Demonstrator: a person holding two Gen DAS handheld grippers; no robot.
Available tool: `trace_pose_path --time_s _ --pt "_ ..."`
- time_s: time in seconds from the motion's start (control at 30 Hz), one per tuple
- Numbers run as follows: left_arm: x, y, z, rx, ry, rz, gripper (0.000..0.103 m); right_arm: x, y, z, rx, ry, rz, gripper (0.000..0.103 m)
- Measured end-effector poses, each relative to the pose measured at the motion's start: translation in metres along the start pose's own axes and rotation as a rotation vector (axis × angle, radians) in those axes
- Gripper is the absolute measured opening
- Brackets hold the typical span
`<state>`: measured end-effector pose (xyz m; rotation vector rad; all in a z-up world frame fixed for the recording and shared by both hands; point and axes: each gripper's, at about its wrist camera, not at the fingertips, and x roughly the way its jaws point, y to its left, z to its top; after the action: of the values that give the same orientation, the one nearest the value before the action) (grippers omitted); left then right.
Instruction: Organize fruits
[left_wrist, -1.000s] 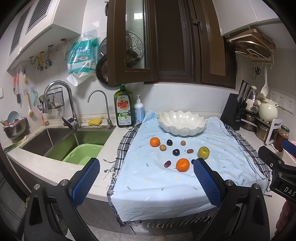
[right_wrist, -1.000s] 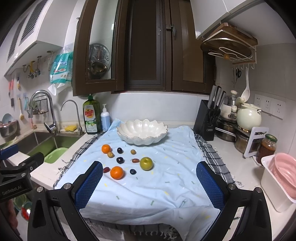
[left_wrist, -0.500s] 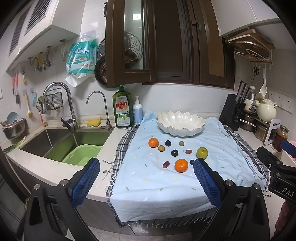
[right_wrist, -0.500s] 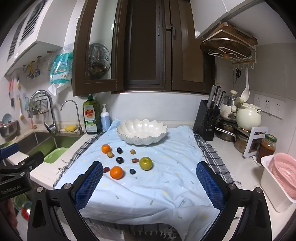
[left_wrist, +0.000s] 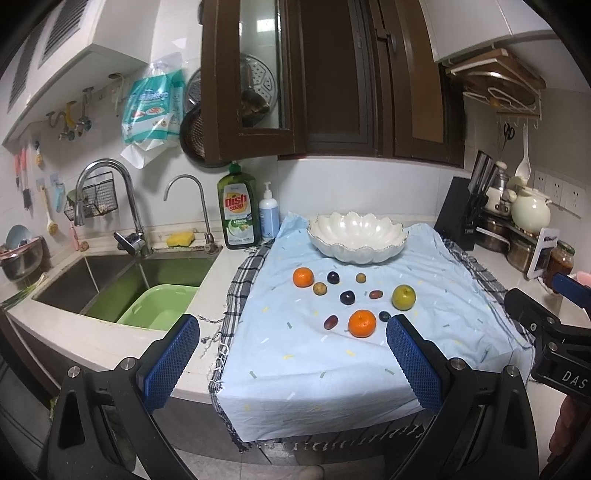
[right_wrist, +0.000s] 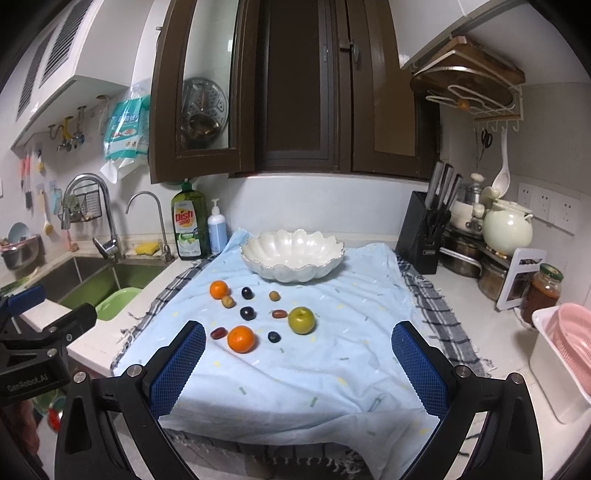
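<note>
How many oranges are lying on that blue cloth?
2. One orange lies near the front of the fruit group, beside a small reddish fruit. The other orange sits farther back on the left, nearer the white bowl. None seems hidden.

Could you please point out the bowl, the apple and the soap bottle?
bowl (right_wrist: 295, 271), right wrist view, front outer wall.
apple (right_wrist: 301, 320), right wrist view, middle of fruit.
soap bottle (left_wrist: 236, 214), left wrist view, label.

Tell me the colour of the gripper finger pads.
Blue, with a fine grid texture, on black fingers; clearest in the right wrist view.
</note>
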<state>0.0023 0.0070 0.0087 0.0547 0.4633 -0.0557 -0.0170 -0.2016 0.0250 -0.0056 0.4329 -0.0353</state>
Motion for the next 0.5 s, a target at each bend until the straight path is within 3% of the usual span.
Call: trace_pose_path --time_s 0.23,0.5 --pt "0.036 0.007 0.006 0.070 0.025 -0.045 0.098 0.032 0.015 0.002 0.000 0.041 0.019 0.100" --pt "0.101 0.016 0.010 0.176 0.089 -0.157 0.078 0.091 0.042 -0.005 0.006 0.153 0.039 0.080"
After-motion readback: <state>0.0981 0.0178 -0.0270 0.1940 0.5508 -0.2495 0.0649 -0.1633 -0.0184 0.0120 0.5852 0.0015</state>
